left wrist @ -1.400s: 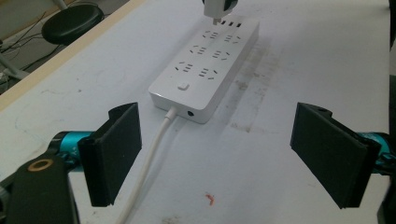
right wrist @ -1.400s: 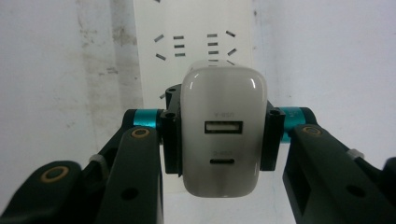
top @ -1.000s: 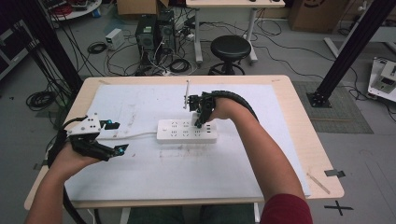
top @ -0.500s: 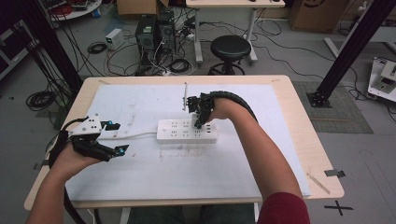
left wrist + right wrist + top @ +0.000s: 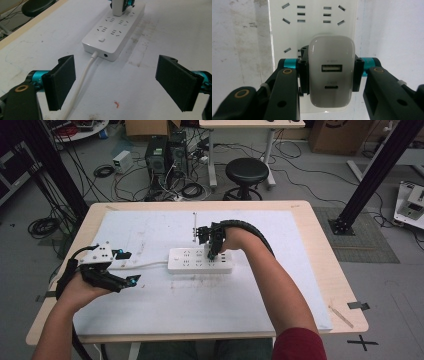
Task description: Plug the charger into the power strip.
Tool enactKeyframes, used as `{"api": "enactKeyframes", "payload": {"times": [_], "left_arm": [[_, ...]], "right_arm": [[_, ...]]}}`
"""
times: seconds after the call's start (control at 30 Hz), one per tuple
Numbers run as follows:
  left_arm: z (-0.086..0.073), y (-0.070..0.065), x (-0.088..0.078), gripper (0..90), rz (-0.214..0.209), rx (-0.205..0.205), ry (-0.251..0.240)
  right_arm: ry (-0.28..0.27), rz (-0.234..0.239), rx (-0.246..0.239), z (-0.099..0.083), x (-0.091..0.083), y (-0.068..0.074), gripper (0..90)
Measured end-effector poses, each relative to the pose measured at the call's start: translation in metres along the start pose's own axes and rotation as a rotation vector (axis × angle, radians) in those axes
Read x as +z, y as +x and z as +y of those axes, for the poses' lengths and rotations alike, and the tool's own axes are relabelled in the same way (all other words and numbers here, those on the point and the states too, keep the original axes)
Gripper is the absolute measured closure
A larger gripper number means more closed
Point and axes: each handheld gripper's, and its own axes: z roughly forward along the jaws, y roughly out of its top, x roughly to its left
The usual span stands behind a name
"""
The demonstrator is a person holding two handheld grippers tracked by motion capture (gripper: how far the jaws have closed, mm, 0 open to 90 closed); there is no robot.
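Right gripper (image 5: 329,75) clamped on white charger (image 5: 331,71), directly over power strip (image 5: 312,25); prongs probably unseated. Press straight down, squarely, no twisting. Left gripper (image 5: 117,82) wide open, empty, strip ahead.

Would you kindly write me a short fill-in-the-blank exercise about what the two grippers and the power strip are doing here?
1. The right gripper is shut on a white ____.
2. The charger sits over the white ____ on the table.
3. The left gripper has its fingers ____, holding nothing.
4. The power strip's white cable runs toward the ____ gripper.

Missing words: charger; power strip; open; left
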Motion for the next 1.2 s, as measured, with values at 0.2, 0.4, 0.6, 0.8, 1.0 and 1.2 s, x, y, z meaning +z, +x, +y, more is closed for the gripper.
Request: {"api": "enactKeyframes", "payload": {"times": [0.2,0.4,0.6,0.8,1.0,1.2], "left_arm": [[0.003,-0.001,0.007,16.5,-0.003,0.002,0.006],[0.005,-0.004,0.009,16.5,-0.012,0.013,0.018],[0.005,-0.001,0.009,16.5,-0.012,0.008,0.014],[0.008,0.002,0.009,16.5,0.023,-0.004,0.019],[0.019,0.000,0.008,16.5,0.014,-0.003,-0.011],[0.026,-0.003,0.006,16.5,0.007,0.012,-0.040]], "right_arm": [[0.030,0.008,0.018,0.003,0.002,0.000,63.7],[0.009,0.027,0.021,0.000,0.004,-0.004,63.4],[-0.024,0.019,0.058,-0.002,-0.003,-0.004,46.6],[-0.263,-0.025,0.171,-0.023,-0.043,0.008,36.3],[-0.490,-0.045,0.320,-0.064,-0.060,0.031,26.8],[-0.685,-0.063,0.429,-0.099,-0.066,0.066,21.0]]}}
